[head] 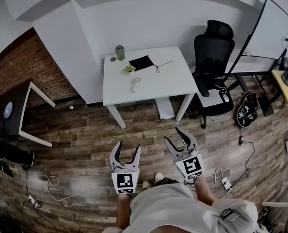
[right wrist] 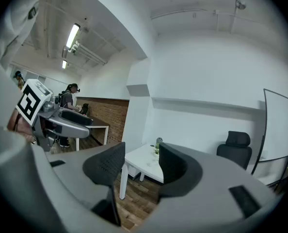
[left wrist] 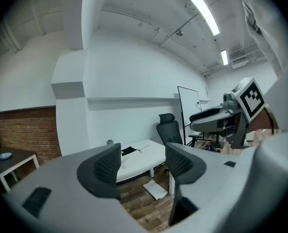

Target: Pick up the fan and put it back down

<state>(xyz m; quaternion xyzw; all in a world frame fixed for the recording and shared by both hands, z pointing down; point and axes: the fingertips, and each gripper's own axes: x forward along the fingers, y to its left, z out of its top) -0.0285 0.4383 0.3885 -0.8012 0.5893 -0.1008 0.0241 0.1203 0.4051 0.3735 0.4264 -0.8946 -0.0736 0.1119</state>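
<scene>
A small white object, which looks like the fan, lies near the front of the white table; it is too small to make out in detail. My left gripper and right gripper hang side by side over the wooden floor, well short of the table and pointing toward it. In the left gripper view the left gripper stands open with only the distant table between its pads. In the right gripper view the right gripper is open too, with nothing in it.
On the table stand a green tumbler, a black cloth and a small plant. A black office chair and a whiteboard are at the right, a dark side table at the left. Cables and a power strip lie on the floor.
</scene>
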